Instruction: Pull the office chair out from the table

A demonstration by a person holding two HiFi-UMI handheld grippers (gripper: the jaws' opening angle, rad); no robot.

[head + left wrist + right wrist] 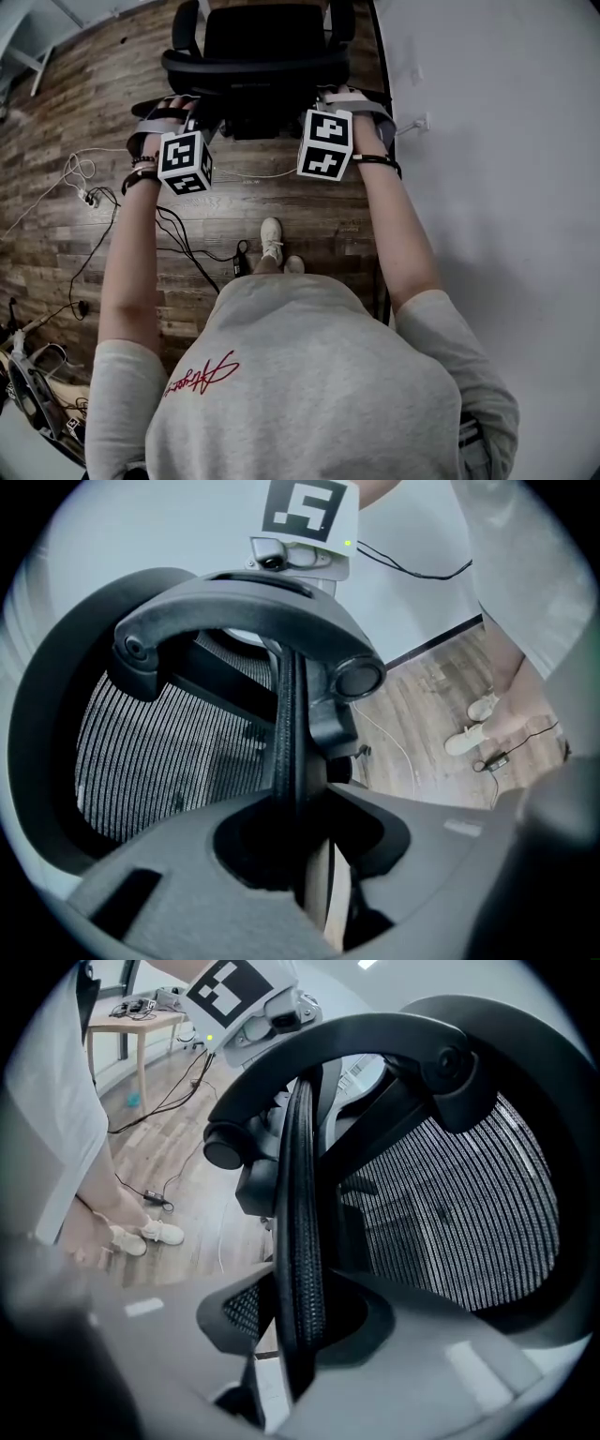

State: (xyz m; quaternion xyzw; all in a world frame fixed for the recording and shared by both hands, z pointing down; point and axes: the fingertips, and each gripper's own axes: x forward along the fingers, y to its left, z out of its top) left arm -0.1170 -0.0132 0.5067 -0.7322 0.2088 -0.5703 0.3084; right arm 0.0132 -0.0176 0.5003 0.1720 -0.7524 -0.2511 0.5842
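Observation:
The black office chair [262,56] stands on the wooden floor straight ahead of me, its back toward me. My left gripper [202,117] holds the left side of the backrest top, and my right gripper [314,103] the right side. In the left gripper view the backrest's thin mesh edge [289,724] runs down between the jaws of the left gripper [295,827], which are shut on it. The right gripper [300,1321] is shut on the same kind of edge [302,1204]. The curved headrest [244,607] arches above the mesh back [469,1213]. No table shows by the chair.
Cables [178,239] and a power strip [89,197] lie on the floor to my left. My shoes [272,239] stand just behind the chair. A white wall [497,141] runs along the right. A small wooden table [141,1016] stands far off.

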